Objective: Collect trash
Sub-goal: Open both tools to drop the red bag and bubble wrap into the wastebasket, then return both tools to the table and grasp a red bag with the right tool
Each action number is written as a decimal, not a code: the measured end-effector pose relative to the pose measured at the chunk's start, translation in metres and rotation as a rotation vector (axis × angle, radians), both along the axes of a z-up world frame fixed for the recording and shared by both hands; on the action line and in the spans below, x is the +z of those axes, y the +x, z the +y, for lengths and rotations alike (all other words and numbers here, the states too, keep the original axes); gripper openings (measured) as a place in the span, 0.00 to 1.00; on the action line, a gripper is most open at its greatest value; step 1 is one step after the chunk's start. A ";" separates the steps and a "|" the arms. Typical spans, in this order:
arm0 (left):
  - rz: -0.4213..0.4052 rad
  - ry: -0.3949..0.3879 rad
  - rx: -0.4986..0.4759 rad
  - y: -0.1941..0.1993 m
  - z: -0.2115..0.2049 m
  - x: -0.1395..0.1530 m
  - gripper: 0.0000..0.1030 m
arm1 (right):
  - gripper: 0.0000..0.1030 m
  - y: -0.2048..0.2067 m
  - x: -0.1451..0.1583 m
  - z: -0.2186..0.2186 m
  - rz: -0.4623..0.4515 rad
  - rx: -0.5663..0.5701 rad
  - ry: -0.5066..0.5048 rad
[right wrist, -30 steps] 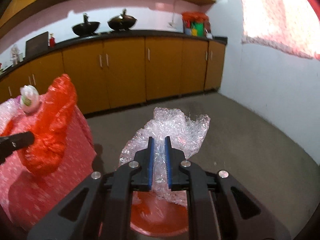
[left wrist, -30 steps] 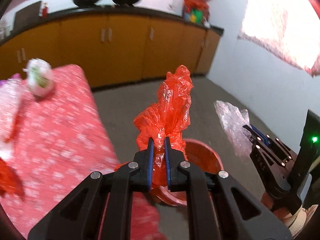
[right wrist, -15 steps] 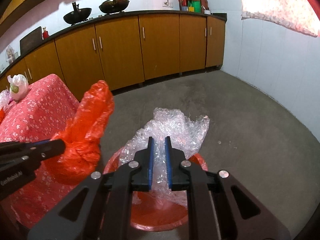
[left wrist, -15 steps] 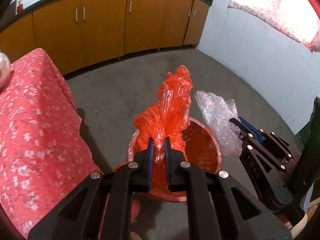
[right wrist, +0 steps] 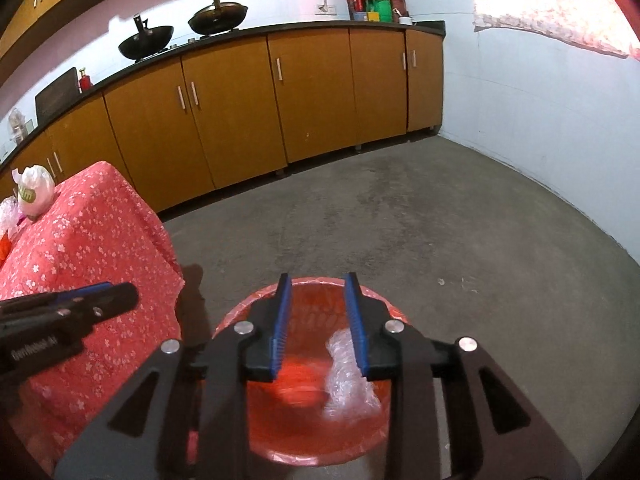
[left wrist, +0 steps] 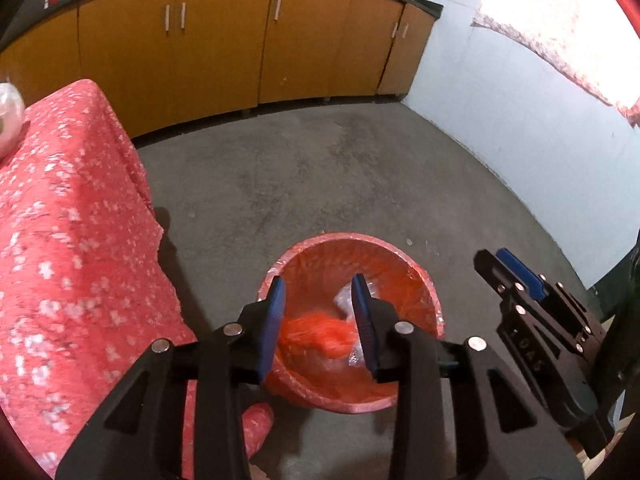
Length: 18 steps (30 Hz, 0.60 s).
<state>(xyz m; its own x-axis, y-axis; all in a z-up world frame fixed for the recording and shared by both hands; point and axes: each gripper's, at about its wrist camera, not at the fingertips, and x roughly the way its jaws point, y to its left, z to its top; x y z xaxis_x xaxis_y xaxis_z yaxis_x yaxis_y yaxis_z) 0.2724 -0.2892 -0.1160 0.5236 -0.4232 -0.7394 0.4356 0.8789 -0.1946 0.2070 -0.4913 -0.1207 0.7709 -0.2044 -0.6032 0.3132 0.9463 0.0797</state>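
Left gripper [left wrist: 319,312] and right gripper [right wrist: 318,312] tilt down over red bin [left wrist: 416,280], jaws just parted, gripping nothing; red bag [left wrist: 316,334] and bubble wrap [right wrist: 346,384] inside

Left tongs [right wrist: 68,312] body: white lettering, blurred, ends "AI"; nothing else legible.
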 end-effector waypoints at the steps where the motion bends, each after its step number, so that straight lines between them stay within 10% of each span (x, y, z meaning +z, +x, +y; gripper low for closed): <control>1: -0.003 -0.004 0.007 0.000 0.004 0.002 0.34 | 0.29 -0.001 0.002 0.000 -0.002 -0.001 0.003; 18: -0.183 -0.061 0.236 -0.032 0.137 0.064 0.39 | 0.34 0.004 0.085 0.117 -0.137 0.250 -0.014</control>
<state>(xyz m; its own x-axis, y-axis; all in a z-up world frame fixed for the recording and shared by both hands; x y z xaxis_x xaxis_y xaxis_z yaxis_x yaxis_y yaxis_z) 0.2402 -0.1519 -0.0519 0.7350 -0.3151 -0.6004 0.2538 0.9490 -0.1873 0.2110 -0.3748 -0.0361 0.8727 -0.0049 -0.4883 0.0569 0.9942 0.0917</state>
